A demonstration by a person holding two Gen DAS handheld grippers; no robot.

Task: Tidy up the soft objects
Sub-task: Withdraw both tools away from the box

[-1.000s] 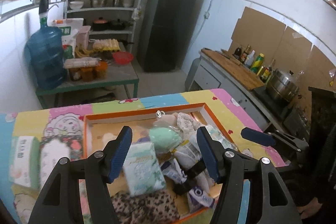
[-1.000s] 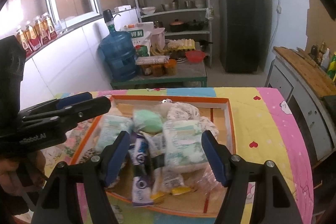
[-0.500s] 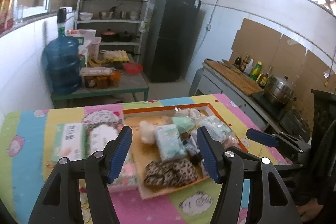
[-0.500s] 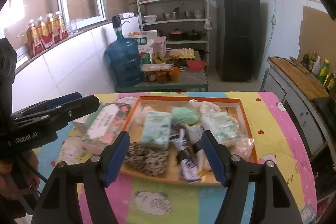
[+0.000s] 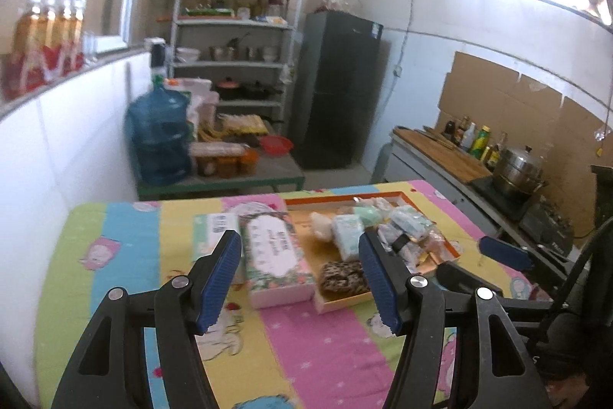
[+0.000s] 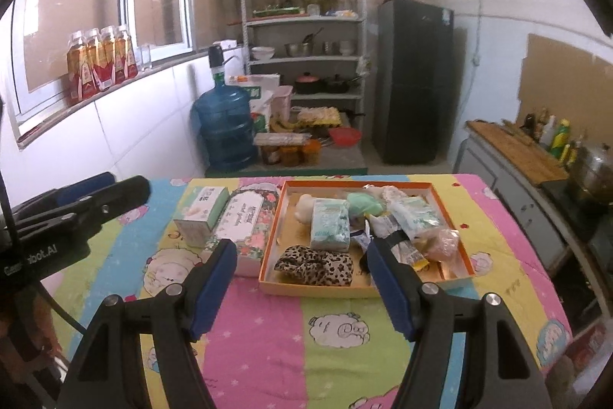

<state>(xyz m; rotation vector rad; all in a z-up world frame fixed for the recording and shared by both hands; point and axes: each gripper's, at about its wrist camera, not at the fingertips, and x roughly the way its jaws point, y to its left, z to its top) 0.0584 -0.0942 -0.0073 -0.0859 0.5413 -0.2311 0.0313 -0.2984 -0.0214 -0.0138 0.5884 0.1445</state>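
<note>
Orange-rimmed tray (image 6: 452, 217) of soft packets now well ahead of both tools, no longer right under the tips as 1 second ago. Left gripper (image 5: 300, 280) and right gripper (image 6: 302, 284) drawn back and up, jaws apart, empty. Probably sorting finished, or regrouping before another pick.

- My left tongs (image 5: 300, 278) gape wide, empty, tilted downward.
- My right tongs (image 6: 302, 290) gape wide too, empty, just right of the left tongs.
</note>
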